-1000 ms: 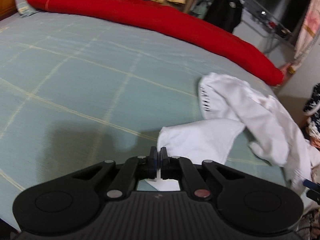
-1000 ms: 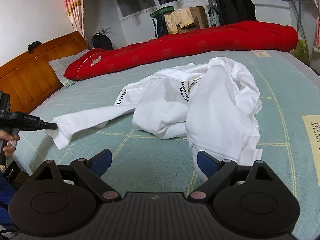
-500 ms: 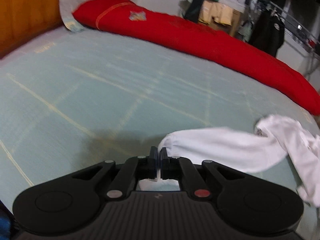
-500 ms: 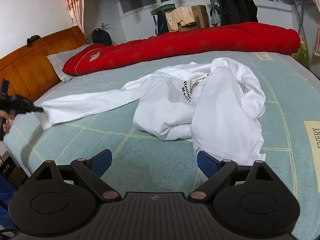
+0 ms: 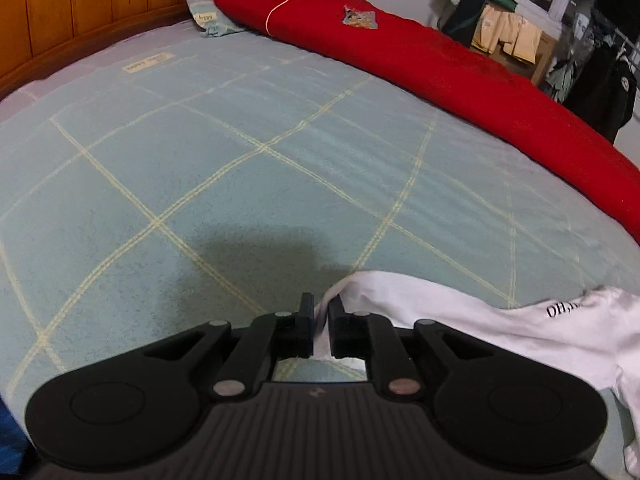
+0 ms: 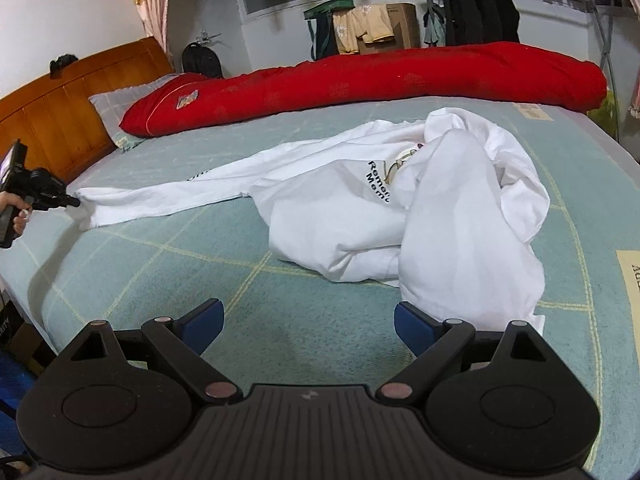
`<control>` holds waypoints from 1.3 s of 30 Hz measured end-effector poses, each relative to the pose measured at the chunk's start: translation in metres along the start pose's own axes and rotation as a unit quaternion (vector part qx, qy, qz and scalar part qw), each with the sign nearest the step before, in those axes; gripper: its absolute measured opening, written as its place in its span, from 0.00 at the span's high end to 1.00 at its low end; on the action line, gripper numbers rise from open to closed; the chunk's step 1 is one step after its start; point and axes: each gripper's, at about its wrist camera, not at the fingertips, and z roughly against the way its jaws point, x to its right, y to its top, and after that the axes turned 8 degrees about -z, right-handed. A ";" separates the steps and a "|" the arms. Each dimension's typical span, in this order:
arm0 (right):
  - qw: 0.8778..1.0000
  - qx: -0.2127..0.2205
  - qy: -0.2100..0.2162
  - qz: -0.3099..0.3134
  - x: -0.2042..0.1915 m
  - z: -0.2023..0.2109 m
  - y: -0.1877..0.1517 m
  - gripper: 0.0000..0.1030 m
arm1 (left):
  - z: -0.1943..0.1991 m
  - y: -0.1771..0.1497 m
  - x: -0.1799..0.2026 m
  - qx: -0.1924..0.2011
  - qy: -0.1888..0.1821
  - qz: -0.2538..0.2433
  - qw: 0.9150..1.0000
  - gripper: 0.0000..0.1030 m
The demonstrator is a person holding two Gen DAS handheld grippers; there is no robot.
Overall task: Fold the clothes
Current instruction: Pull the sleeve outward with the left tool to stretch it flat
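L gripper (image 5: 321, 312) jaws opening, white sleeve cuff (image 5: 322, 330) between them, pads not clearly pressing it. R gripper (image 6: 308, 322) spread wide w/ nothing in it, just above bed (image 6: 248, 292); white shirt (image 6: 400, 208) lies crumpled mid-bed, sleeve stretched toward headboard (image 6: 68, 120), red quilt (image 6: 380, 80) beyond

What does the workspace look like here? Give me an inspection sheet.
Surface: bed with a green checked cover, wooden headboard at its end.
Job's things: white shirt, bunched, one sleeve stretched flat toward the left tongs.
Clutter: red quilt rolled along the far edge; pillow beside it.
Grippers: left tongs opening, sleeve end between the jaws; right tongs open, nothing between them, near the shirt's hem.
Cables: nothing seen.
Surroundings: dark jackets on a rack, cardboard box, curtain.
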 end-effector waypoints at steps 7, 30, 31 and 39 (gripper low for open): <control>1.000 -0.006 0.002 0.005 -0.006 -0.003 0.003 0.08 | 0.016 0.005 -0.025 0.047 0.002 0.053 0.997 0.74; 1.000 -0.011 0.005 0.019 -0.018 -0.005 0.004 0.08 | -0.031 -0.050 -0.023 0.038 -0.071 0.168 0.983 0.93; 1.000 -0.011 0.006 0.020 -0.018 -0.005 0.005 0.08 | -0.023 -0.050 -0.022 0.039 -0.068 0.157 0.984 0.93; 1.000 -0.013 0.021 0.016 -0.017 -0.012 0.004 0.08 | 0.024 -0.055 -0.023 0.000 -0.047 0.087 0.995 0.80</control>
